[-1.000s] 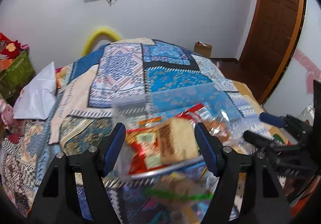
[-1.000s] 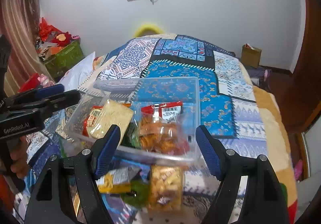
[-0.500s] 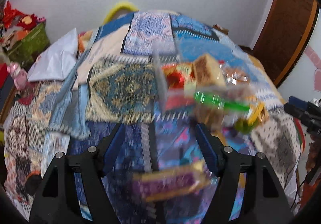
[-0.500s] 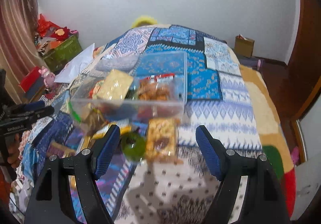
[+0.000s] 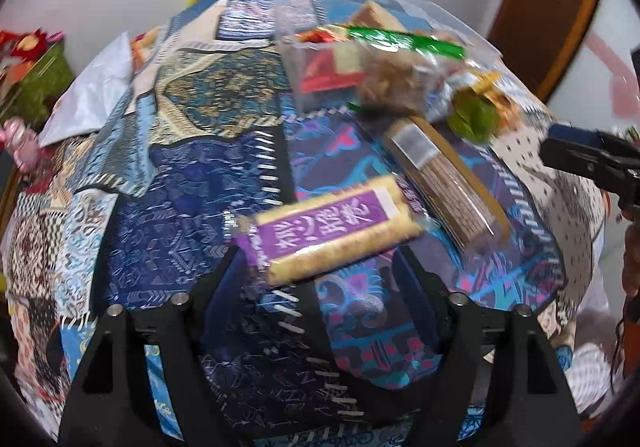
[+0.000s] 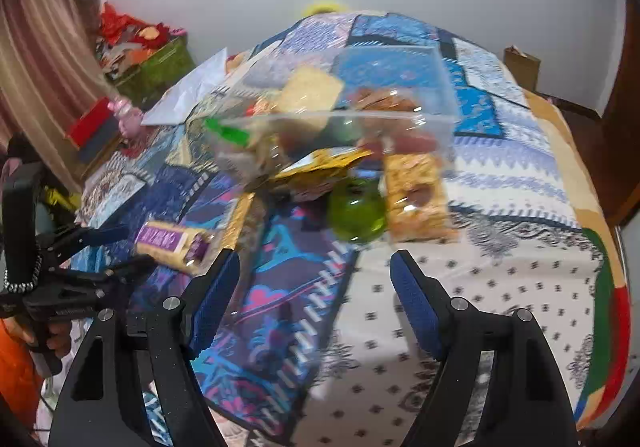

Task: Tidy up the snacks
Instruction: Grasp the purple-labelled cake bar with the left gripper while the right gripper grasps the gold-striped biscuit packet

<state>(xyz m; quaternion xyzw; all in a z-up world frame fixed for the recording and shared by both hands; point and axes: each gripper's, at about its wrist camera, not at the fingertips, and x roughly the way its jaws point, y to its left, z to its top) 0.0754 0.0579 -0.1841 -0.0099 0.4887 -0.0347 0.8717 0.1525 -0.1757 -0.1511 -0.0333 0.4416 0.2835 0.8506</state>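
A clear plastic box point(image 6: 340, 119) with several snack packs in it stands on the patterned bedspread point(image 6: 500, 287); it also shows in the left wrist view point(image 5: 340, 59). In front of it lie a purple-labelled biscuit pack point(image 5: 332, 231), a long brown wafer pack point(image 5: 444, 179), a green pack point(image 6: 356, 213), a yellow pack point(image 6: 320, 167) and an orange cracker pack point(image 6: 416, 195). My left gripper point(image 5: 320, 283) is open and empty, just short of the purple pack. My right gripper point(image 6: 312, 287) is open and empty, short of the green pack.
A white pillow point(image 5: 96, 91) lies at the bed's left side. A green basket with red items point(image 6: 148, 59) stands on the floor to the left. A cardboard box point(image 6: 520, 65) and a wooden door point(image 5: 540, 7) are at the right.
Both grippers have pulled back from the clear box toward the near end of the bed. The left gripper has swung down over the loose packs, the purple one now just ahead of it.
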